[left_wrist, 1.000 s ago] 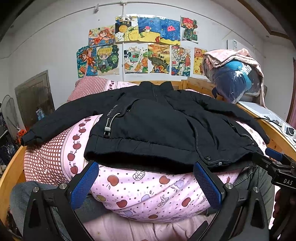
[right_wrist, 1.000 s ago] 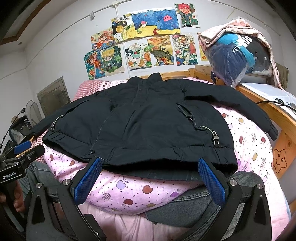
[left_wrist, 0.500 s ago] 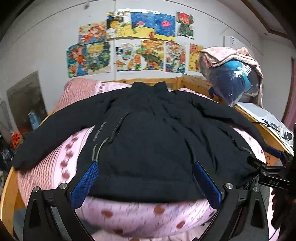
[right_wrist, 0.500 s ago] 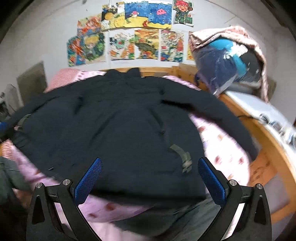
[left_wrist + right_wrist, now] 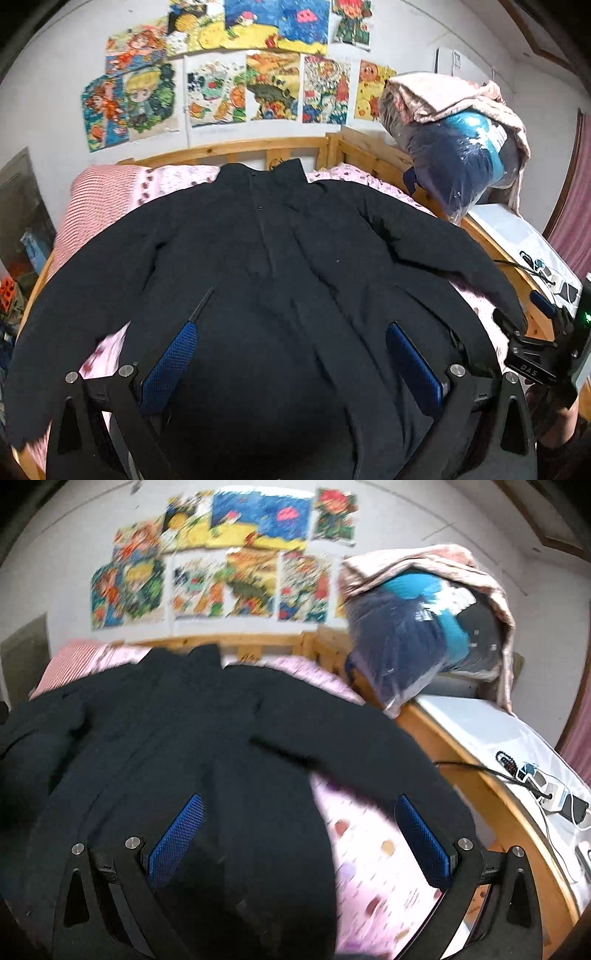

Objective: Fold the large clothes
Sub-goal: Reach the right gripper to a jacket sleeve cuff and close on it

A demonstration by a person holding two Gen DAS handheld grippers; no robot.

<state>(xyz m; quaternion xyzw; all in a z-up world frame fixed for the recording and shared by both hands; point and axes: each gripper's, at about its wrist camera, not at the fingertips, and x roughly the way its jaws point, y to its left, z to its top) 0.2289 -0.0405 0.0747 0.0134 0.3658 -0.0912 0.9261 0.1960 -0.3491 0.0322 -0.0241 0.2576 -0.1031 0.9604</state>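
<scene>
Jaws of both grippers gape wide and empty: the left gripper (image 5: pixel 291 363) and right gripper (image 5: pixel 299 836) have advanced from below the hem to above the black jacket (image 5: pixel 280 280), which now fills each frame's lower half, spread front-up on the pink quilt (image 5: pixel 373 834). Folding hasn't started, I judge. Drawings (image 5: pixel 236 59) fill the upper wall.

Black angular frames on both grippers, left gripper (image 5: pixel 291 363) and right gripper (image 5: pixel 295 840) alike. Blue textured pads on the fingers (image 5: pixel 170 367), silver round screws at the joints. White "DAS" lettering, green light.
</scene>
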